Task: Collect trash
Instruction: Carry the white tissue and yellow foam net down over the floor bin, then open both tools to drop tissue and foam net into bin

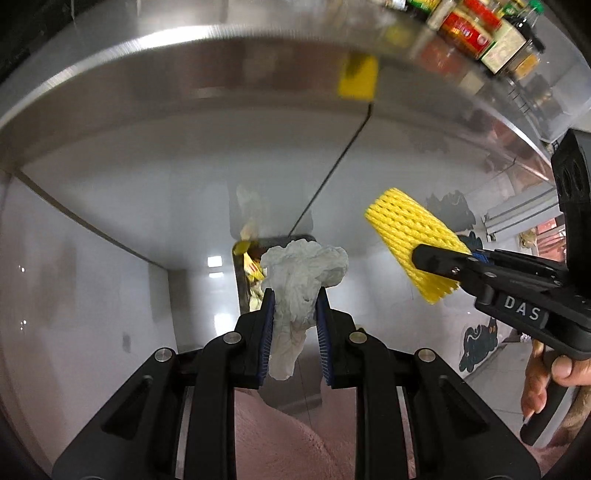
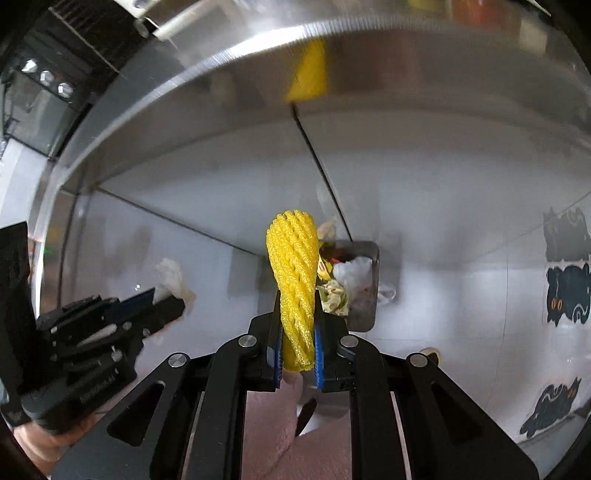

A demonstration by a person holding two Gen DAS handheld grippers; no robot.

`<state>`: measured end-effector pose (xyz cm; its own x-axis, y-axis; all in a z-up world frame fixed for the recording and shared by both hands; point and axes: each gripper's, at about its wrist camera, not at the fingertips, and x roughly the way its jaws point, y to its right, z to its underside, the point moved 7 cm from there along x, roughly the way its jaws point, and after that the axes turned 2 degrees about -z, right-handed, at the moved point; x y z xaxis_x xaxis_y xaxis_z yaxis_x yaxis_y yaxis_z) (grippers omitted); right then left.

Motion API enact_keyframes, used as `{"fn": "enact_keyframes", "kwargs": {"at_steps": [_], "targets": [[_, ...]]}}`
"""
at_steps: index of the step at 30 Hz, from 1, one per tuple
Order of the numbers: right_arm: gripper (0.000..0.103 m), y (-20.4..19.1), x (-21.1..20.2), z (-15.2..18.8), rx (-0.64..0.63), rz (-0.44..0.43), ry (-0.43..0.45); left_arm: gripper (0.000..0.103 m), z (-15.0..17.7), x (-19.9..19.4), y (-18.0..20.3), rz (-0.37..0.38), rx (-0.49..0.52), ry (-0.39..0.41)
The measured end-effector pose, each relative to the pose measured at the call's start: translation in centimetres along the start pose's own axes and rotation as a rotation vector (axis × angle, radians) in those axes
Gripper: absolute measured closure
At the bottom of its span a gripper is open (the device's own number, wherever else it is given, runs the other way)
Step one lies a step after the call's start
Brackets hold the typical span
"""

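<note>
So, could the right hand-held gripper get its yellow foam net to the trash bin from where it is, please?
Probably yes: the right hand-held gripper holds the foam net with open air ahead to the bin; the left hand-held gripper sits off to the side.

Steel counter edge [image 1: 110, 62] — white tiled floor [image 1: 92, 295] with cat stickers [image 2: 567, 291].

You see bright, even light. Glare streaks the steel counter edge [image 1: 110, 74] toward 12 o'clock; the bottles [image 1: 480, 33] at 1 o'clock blur. Fisheye bends and darkens all edges.
</note>
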<state>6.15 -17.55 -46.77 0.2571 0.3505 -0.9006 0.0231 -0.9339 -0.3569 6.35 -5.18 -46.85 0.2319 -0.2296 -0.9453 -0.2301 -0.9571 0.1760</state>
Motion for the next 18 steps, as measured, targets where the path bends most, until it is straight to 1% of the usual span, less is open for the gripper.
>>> {"fn": "enact_keyframes", "kwargs": {"at_steps": [6, 10, 18], "targets": [[0.089, 0.6, 3.2, -0.7, 0.009, 0.029, -0.015, 0.083, 0.9, 5.1, -0.4, -0.011, -0.002, -0.094], [0.089, 1.4, 4.8, -0.9, 0.012, 0.035, -0.034, 0.083, 1.1, 7.4, -0.9, -0.014, -0.012, -0.121], [0.089, 3.8, 8.2, -0.3, 0.106, 0.021, -0.119, 0.082, 0.6, 10.9, -1.3, -0.004, -0.037, -0.171]]}}
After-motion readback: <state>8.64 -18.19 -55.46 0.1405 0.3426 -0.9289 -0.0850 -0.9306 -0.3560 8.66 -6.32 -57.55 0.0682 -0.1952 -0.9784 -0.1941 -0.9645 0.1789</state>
